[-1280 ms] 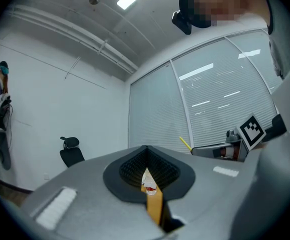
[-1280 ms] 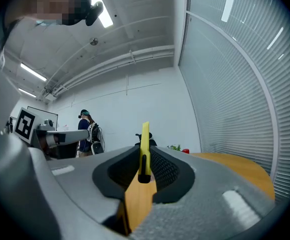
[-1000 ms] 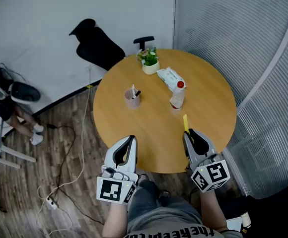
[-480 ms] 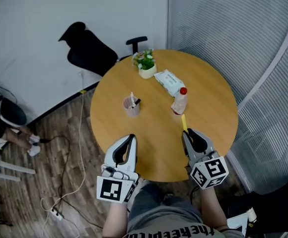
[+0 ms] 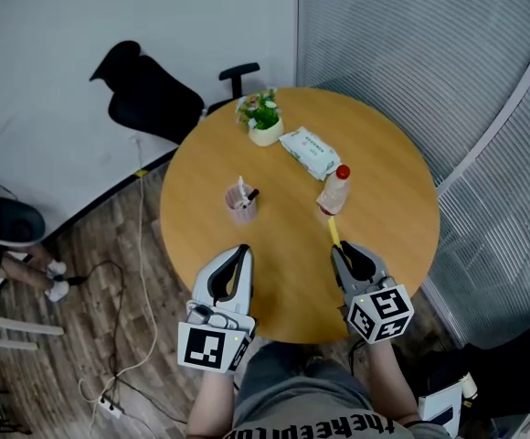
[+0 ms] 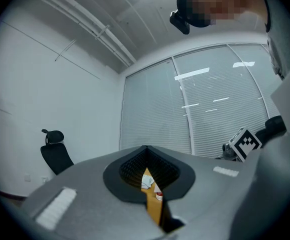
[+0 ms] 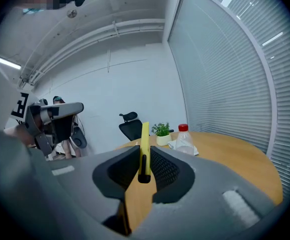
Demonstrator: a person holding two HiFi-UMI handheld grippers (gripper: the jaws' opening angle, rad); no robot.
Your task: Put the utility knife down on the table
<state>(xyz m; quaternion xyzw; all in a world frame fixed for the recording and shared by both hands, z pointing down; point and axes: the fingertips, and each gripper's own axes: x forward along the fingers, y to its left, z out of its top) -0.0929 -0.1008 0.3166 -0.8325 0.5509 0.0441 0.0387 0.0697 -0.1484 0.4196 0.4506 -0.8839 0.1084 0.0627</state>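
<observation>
While the right gripper [image 5: 342,251] was clamped on the utility knife [image 5: 334,231], the task wasn't done: the knife was in the jaws, not on the table [image 5: 384,245]. In the right gripper view, both pads squeezed the yellow body [image 7: 144,144] near its back end, and the rest stuck out forward past the tips. The left gripper [image 5: 240,252] sat over the near table edge with its jaws together. In its own view [image 6: 150,184] only a thin slit showed between them, with nothing in it.

From the head view, the knife pointed at the bottle [image 5: 333,190] with the red cap, and its front end looked just short of the bottle's base. I couldn't tell its height above the wood.

My suggestions for the put-down:
- Use the bare wood directly under and ahead of the right gripper, on the near side of the bottle.
- Tilt the gripper so the knife lies flat before release. Don't drop it nose first.
- Open the jaws only once the body touches wood, then back straight out.
- Don't push forward, since the bottle looks light and tippable.
- Keep the left gripper parked.

Further out were a cup [image 5: 242,201] with pens, a pack of wipes [image 5: 311,151] and a potted plant [image 5: 263,117], all well clear. An office chair [image 5: 142,94] stood beyond the table.
</observation>
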